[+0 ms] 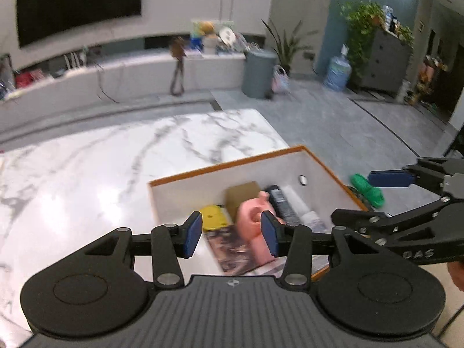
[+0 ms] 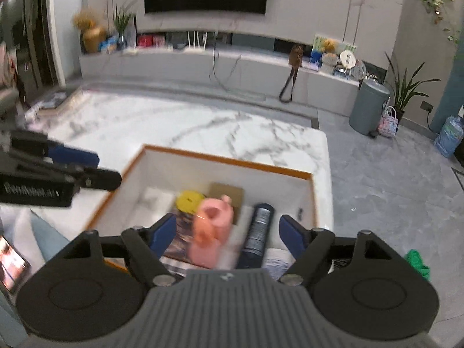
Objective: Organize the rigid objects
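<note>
We see the left claw (image 1: 231, 233) spread part way with nothing pinched; the pink jug only shows through the gap from below. The right claw (image 2: 228, 236) is spread wider, also empty, blue pads clear of everything.

Both claws hang above the near end of the white box (image 1: 185, 191), which has an orange rim and sits on the marble counter (image 1: 87, 168). Directly under and just ahead of both claws lies the pink jug (image 2: 207, 232), long axis running away from the claws, spout end far. Just right of it, from the right claw's view, is the dark tube (image 2: 258, 232), parallel to the jug and also pointing away; a pale tube (image 1: 298, 203) lies beside that. Ahead and left of the jug are the yellow disc (image 2: 190, 200) and a brown carton (image 1: 242, 195); a printed booklet (image 1: 229, 246) lies flat under the jug's near end.

Outside the box, right of the right claw and low, is a green object (image 2: 417, 262), apparently on the floor past the counter edge; blur hides what it is.

We judge the box items already sorted. If the green object is next, the right claw is nearer; it lies to that claw's right and below, so the reach would go outward, away from the box. The left claw would have to cross over.
</note>
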{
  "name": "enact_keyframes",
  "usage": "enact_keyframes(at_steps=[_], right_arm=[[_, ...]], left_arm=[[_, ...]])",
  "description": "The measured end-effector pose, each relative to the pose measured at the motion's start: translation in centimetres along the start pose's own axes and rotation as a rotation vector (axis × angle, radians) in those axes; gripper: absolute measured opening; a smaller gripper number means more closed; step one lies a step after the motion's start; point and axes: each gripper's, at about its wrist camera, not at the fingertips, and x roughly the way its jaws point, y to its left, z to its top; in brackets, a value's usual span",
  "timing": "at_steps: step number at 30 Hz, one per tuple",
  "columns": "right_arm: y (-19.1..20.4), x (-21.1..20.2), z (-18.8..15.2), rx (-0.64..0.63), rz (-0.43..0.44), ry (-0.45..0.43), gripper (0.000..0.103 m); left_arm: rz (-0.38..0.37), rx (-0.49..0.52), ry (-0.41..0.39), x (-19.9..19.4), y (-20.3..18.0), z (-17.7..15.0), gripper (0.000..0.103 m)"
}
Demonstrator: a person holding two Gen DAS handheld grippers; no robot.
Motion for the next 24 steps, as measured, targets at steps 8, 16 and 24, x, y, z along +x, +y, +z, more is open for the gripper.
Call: enact_keyframes(at_steps=[8,16,24], right_arm=[[4.5,-1.1,-3.8,0.125,-0.072,-0.154,0.089],[7.9,-0.3,-7.7,0.19,-0.17,-0.222,0.094],[10.3,0.2,-10.2,0.151,-0.252,-0.311,0.099]], left_arm=[[0.11,0.02,-0.154,-1.8,0.8,-5.1,0.087],[0.185,0.021,-0.227,-2.0,1.6,-9.0,0.096],[0.225,-0.014,-0.225,-1.3,3.0,-11.9,0.097]])
